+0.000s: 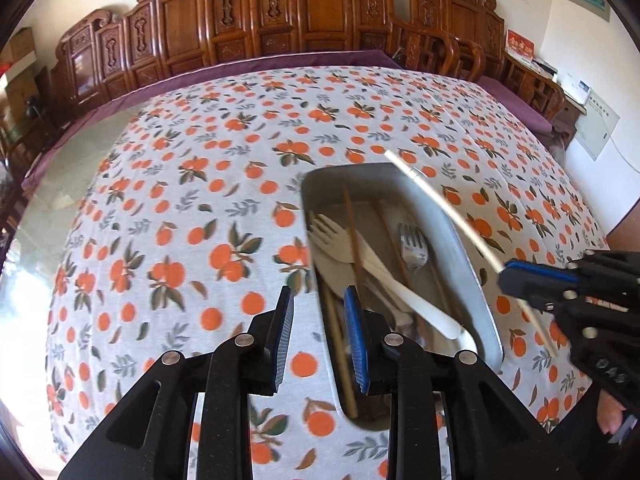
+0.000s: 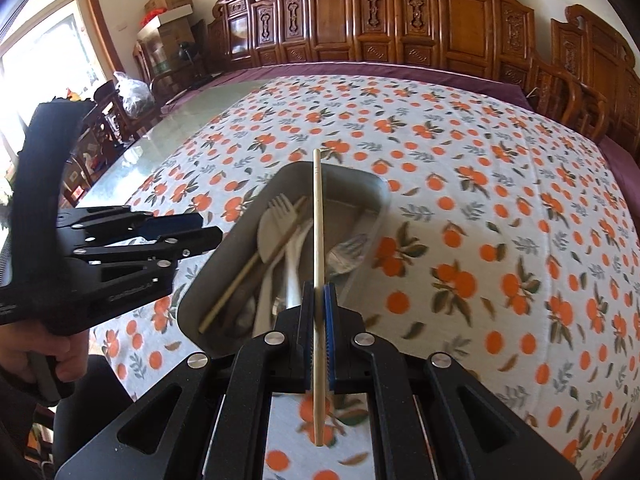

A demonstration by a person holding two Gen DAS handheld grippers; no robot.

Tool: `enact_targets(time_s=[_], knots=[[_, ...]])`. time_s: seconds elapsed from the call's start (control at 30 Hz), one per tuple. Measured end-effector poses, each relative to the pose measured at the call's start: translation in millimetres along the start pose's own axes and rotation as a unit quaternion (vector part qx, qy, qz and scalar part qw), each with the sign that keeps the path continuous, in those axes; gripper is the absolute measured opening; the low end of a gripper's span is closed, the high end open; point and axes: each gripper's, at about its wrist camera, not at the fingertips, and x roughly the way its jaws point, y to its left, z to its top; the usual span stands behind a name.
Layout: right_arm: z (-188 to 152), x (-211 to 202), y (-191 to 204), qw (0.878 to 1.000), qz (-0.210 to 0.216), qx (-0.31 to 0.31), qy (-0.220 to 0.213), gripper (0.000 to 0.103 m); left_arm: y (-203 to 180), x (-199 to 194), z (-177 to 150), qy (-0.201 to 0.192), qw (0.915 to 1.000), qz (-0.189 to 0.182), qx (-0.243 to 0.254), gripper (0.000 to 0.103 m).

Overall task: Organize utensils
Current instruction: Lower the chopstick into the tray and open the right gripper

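A metal tray (image 1: 472, 272) (image 2: 224, 256) lies on the orange-patterned tablecloth and holds a pale fork (image 1: 332, 228) (image 2: 276, 208), a white plastic utensil (image 1: 420, 304), a metal fork (image 1: 414, 246), brown chopsticks (image 1: 354, 236) and a light chopstick (image 2: 240, 280). My right gripper (image 2: 319, 292) (image 1: 508, 276) is shut on a light wooden chopstick (image 2: 318, 220) (image 1: 444, 204), held above the tray's right side. My left gripper (image 1: 318, 300) (image 2: 208, 228) is open and empty, hovering at the tray's near left edge.
The tablecloth (image 1: 192, 208) covers most of a glass-topped table (image 2: 192, 112). Carved wooden chairs (image 1: 248, 20) line the far side. Boxes and a bag (image 2: 136, 92) stand at the far left by a window.
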Motion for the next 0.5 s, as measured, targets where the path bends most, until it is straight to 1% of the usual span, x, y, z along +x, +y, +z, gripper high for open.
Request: enact_targets(time_s=[0.23, 0.5], knots=[[9, 26, 12, 1.0, 0.004, 0.013, 0.013, 0.006, 18, -13, -4, -0.007, 0.9999, 0.005, -0.006, 0.025], [11, 56, 23, 0.999, -0.018, 0.017, 0.033, 0.006, 31, -22, -9, -0.01, 0.9998, 0.008, -0.012, 0.025]])
